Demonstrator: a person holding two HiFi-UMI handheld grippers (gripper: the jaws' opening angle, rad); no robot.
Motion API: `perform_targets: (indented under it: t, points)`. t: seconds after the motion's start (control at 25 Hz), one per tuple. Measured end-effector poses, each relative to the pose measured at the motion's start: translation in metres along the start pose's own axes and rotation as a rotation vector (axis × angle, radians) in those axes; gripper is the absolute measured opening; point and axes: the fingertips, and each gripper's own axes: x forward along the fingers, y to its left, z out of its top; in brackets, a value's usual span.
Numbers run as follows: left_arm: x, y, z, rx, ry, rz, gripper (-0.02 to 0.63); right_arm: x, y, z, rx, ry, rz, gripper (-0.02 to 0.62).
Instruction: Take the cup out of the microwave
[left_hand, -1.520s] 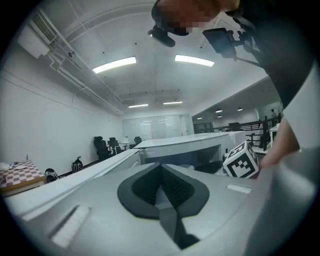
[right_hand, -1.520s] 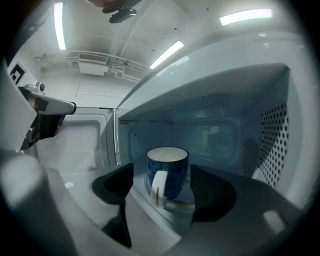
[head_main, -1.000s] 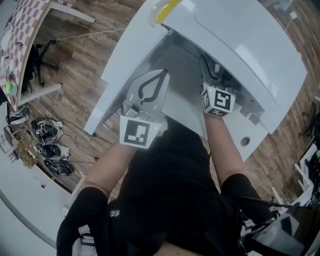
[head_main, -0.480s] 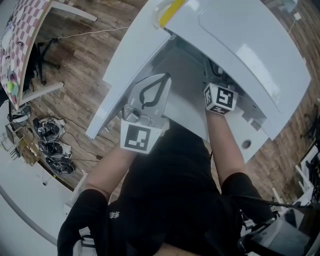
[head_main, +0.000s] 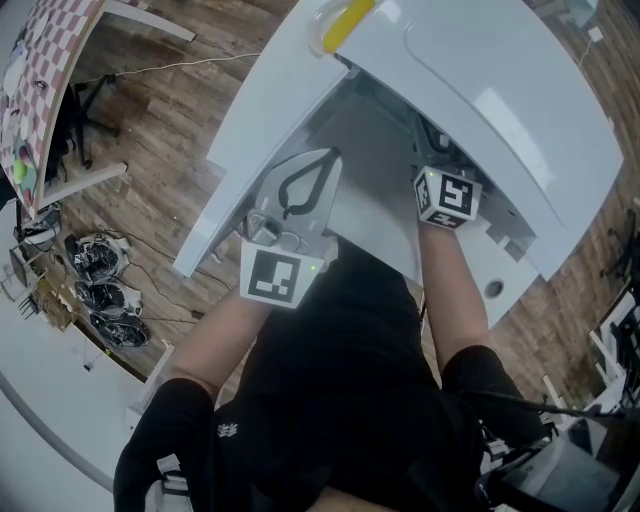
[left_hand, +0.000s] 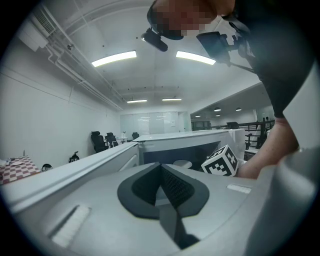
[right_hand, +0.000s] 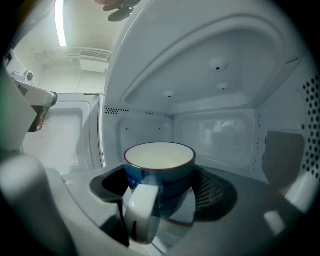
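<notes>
- The cup (right_hand: 159, 156), dark blue outside and white inside with a white handle, is seen upright inside the microwave (right_hand: 215, 65).
- The right gripper (right_hand: 159, 186) fingers are spread either side of it.
- The left gripper (left_hand: 161, 172) fingers are pressed together, empty.

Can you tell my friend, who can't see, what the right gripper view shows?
A blue cup with a white handle and a white inside stands between the open jaws of the right gripper. The white walls of the microwave are all around it.
</notes>
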Motion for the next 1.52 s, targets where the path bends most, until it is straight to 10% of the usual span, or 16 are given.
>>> perform_targets:
  t: [1.52]
  points:
    - [-0.123, -0.003, 0.075, 0.028, -0.175, 0.122, 0.003, -0.127, 0.047, 0.035, -0.009, 0.022, 0.059, 0.385]
